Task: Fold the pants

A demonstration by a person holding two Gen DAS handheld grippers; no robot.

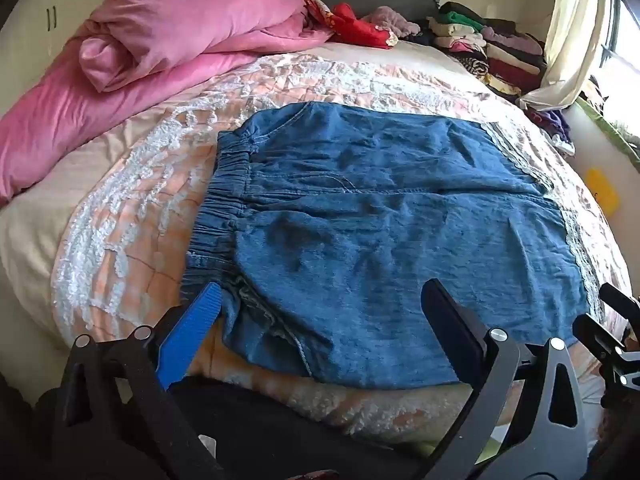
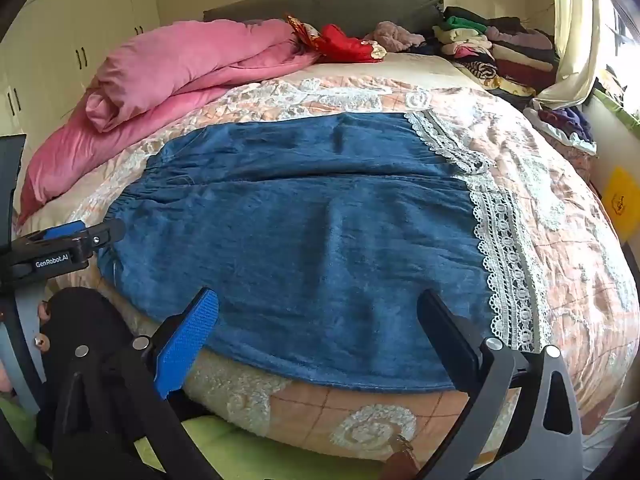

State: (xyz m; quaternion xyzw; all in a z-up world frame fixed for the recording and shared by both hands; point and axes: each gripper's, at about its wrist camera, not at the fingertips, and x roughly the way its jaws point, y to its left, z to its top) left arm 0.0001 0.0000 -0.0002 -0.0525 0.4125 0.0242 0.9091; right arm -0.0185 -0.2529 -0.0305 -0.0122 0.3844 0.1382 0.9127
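Note:
Blue denim pants (image 1: 380, 232) with an elastic waistband (image 1: 218, 208) on the left and white lace hems (image 2: 500, 248) on the right lie spread flat on the bed; they also show in the right wrist view (image 2: 312, 240). My left gripper (image 1: 320, 300) is open and empty above the pants' near edge by the waistband. My right gripper (image 2: 316, 304) is open and empty above the near edge toward the hem. The left gripper also shows at the left edge of the right wrist view (image 2: 68, 244).
A peach and white lace bedspread (image 1: 132, 216) covers the bed. A pink duvet (image 1: 168, 36) lies bunched at the back left. Red cloth (image 1: 360, 26) and stacks of folded clothes (image 1: 492, 48) sit by the headboard. A curtain (image 1: 568, 40) and window are at the right.

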